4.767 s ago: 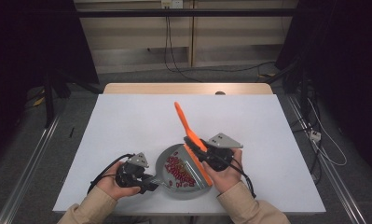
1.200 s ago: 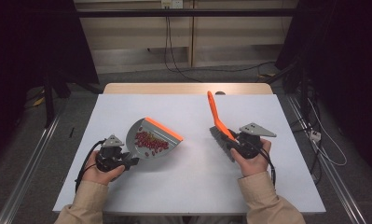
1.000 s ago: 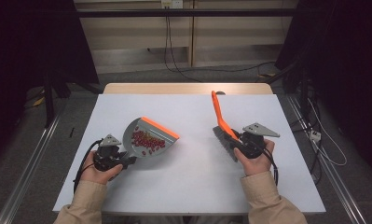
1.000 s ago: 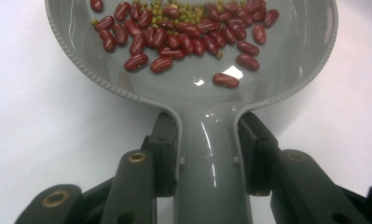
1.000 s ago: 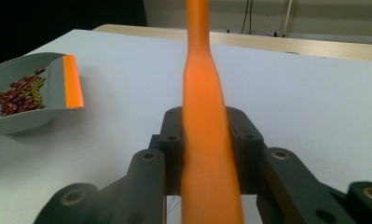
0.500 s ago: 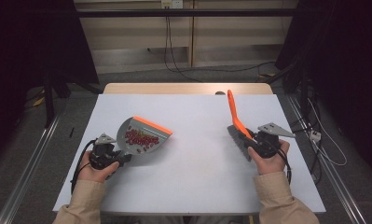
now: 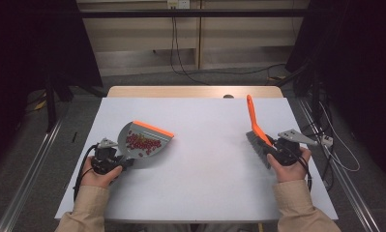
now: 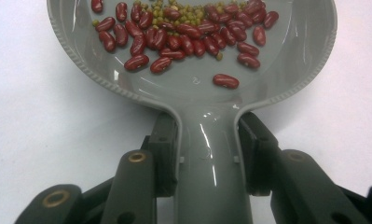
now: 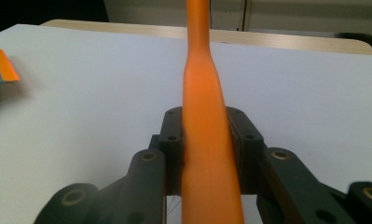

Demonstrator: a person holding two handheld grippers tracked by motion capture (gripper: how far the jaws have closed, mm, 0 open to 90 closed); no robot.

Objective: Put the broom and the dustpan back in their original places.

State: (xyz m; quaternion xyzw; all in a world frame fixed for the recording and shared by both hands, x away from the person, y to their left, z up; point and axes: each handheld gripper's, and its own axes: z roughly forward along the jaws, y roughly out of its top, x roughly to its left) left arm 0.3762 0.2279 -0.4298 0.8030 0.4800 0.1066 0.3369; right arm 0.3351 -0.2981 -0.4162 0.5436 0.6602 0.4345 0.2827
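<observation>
- Lots of bare table (image 7: pixel 205 183) between both hands.
- Left gripper (image 7: pixel 114 161) at 8 o'clock, clamped on grey dustpan (image 7: pixel 144 145) handle; red beans (image 8: pixel 183 37) inside.
- Right gripper (image 7: pixel 277 151) at 4 o'clock near the edge, squeezing orange brush (image 7: pixel 252 118), handle up.

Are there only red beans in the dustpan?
No, in the left gripper view the dustpan holds red kidney beans along with small green beans near its far edge.
</observation>
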